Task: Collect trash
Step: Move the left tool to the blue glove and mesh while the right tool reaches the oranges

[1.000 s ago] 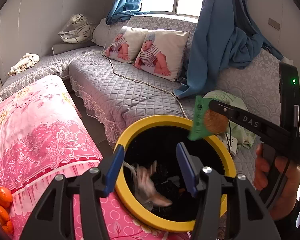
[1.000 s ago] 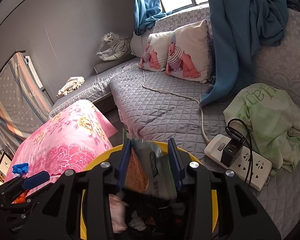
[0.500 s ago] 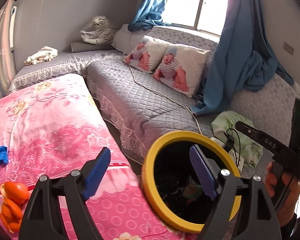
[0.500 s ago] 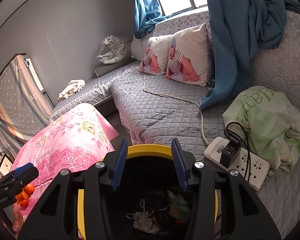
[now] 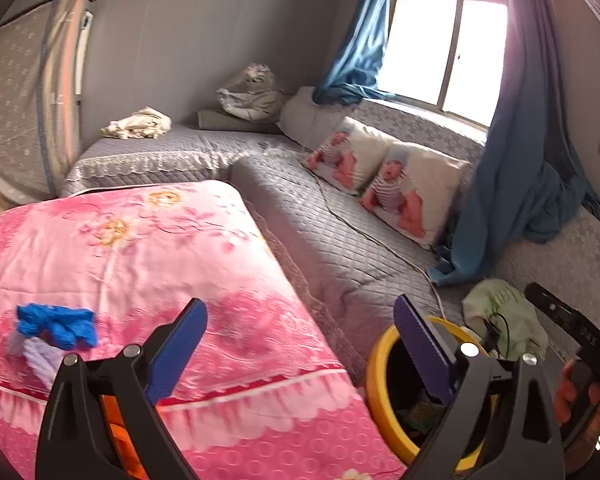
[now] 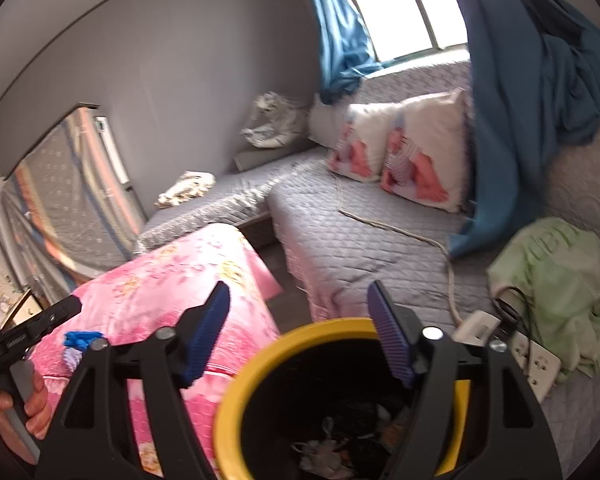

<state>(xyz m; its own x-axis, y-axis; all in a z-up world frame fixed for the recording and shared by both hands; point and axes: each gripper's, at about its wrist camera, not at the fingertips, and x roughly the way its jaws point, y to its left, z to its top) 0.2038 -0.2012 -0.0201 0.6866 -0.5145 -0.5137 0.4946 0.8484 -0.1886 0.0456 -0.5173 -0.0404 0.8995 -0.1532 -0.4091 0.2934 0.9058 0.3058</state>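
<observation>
Grey quilted sofa and pink floral quilt fill the room. Both left tongs and right tongs have just been opening and stand apart, empty. Crumpled trash lies inside the yellow-rimmed black bin; a blue glove rests on the quilt.

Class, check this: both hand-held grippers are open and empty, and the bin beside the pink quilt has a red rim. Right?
One error: the bin rim is yellow, as the right wrist view shows. The left hand-held gripper and right hand-held gripper are open and empty, beside the pink quilt.
</observation>
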